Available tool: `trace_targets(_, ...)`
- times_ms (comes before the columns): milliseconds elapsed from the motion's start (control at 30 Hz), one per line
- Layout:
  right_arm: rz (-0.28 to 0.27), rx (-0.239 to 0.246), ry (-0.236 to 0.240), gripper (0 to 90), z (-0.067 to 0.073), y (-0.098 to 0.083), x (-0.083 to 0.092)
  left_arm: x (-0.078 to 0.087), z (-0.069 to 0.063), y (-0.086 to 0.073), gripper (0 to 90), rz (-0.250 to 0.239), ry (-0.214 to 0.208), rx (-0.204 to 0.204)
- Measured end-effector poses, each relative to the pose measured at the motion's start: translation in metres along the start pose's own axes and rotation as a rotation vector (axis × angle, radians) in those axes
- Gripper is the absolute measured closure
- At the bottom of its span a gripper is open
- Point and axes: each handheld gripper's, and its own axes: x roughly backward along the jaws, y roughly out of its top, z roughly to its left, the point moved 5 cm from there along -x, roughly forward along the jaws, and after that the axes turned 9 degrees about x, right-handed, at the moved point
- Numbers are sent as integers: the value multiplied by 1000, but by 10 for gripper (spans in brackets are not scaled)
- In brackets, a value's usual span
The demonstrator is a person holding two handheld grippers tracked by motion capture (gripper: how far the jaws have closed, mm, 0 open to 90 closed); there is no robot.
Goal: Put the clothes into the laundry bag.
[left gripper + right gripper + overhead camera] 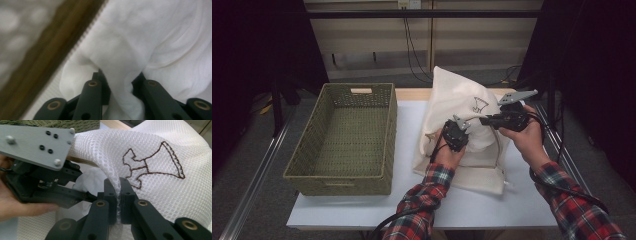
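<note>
Red plaid sleeves (pixel 422 210); black claws (pixel 455 134) with grey screwed plates, trailing cables

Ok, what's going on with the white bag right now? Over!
Right gripper shut on the mesh bag. Left gripper pinching white cloth at the bag's mouth. Green basket sits beside, nothing in the way.

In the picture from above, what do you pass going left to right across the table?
Green woven rectangular basket → left gripper, pinching white fabric → white mesh laundry bag with brown embroidered emblem → right gripper, clamped on the bag's mesh.
</note>
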Motion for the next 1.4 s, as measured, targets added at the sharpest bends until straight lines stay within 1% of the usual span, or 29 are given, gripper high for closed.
trace_targets(67, 0, 0, 6, 863, 0, 0, -2, 1, -1, -1, 695, 0, -14, 3)
trace_targets(133, 5, 4, -3, 862, 0, 0, -3, 3, -1, -2, 636, 1, -24, -15)
trace_targets(200, 7, 5, -4, 863, -1, 0, -3, 4, -1, -3, 594, -1, -23, -16)
trace_targets(233, 8, 4, 0, 862, -1, 0, -3, 6, -1, -4, 569, 10, -42, -4)
trace_targets(267, 13, -1, -4, 862, -1, 0, -3, 8, -1, -5, 558, 6, -42, -1)
trace_targets(300, 10, 2, -4, 862, -2, 0, -3, 9, -1, -6, 538, 19, -45, 6)
trace_targets(400, 18, -2, 0, 862, -1, 0, -4, 15, 2, -7, 492, 27, -71, 16)
trace_targets(500, 16, 6, -3, 862, -2, 0, -6, 20, 3, -7, 454, 31, -63, 14)
trace_targets(533, 14, 8, -5, 863, -2, 1, -7, 21, 2, -7, 436, 20, -66, 35)
trace_targets(600, 16, 2, -8, 863, -2, 1, -7, 24, 1, -7, 396, 30, -67, 21)
trace_targets(633, 16, 6, -4, 862, -2, 1, -8, 25, 0, -7, 383, 28, -81, 16)
trace_targets(700, 17, 1, -6, 863, -3, 2, -8, 27, -2, -7, 363, 25, -76, 3)
trace_targets(733, 17, 4, -14, 863, -4, 2, -8, 28, -3, -7, 344, 27, -87, 8)
trace_targets(833, 24, 0, -24, 863, -7, 1, -9, 26, -7, -8, 289, 33, -77, 10)
trace_targets(900, 11, -1, -36, 863, -10, 2, -9, 25, -7, -8, 258, 29, -73, 6)
trace_targets(933, 9, -3, -43, 863, -12, 3, -10, 25, -8, -8, 241, 31, -76, 11)
trace_targets(1000, 11, -4, -50, 863, -13, 3, -10, 24, -8, -8, 214, 33, -68, 4)
trace_targets(1033, 12, -11, -61, 864, -18, 4, -11, 21, -8, -9, 206, 43, -53, 1)
trace_targets(1067, 8, -8, -65, 864, -19, 5, -11, 20, -8, -9, 204, 36, -58, 0)
trace_targets(1100, 9, -11, -69, 864, -20, 5, -12, 18, -8, -9, 197, 47, -53, -5)
trace_targets(1133, 13, -15, -65, 864, -21, 5, -13, 15, -8, -10, 190, 45, -65, 2)
trace_targets(1167, 15, -12, -70, 863, -22, 5, -15, 13, -8, -10, 189, 44, -55, 8)
trace_targets(1200, 17, -12, -69, 864, -21, 5, -16, 10, -8, -11, 194, 51, -54, -7)
trace_targets(1233, 17, -14, -68, 864, -20, 4, -17, 7, -8, -11, 216, 56, -59, -7)
trace_targets(1267, 17, -12, -64, 863, -20, 4, -18, 4, -8, -12, 226, 61, -47, 1)
trace_targets(1300, 17, -10, -62, 863, -19, 3, -19, 2, -9, -13, 234, 65, -45, 8)
trace_targets(1333, 16, -14, -59, 863, -19, 3, -19, 0, -10, -13, 290, 77, -62, -2)
trace_targets(1367, 19, -16, -57, 864, -18, 2, -19, 0, -10, -13, 338, 77, -62, -2)
trace_targets(1400, 20, -14, -57, 863, -18, 2, -19, -3, -10, -14, 369, 89, -41, -18)
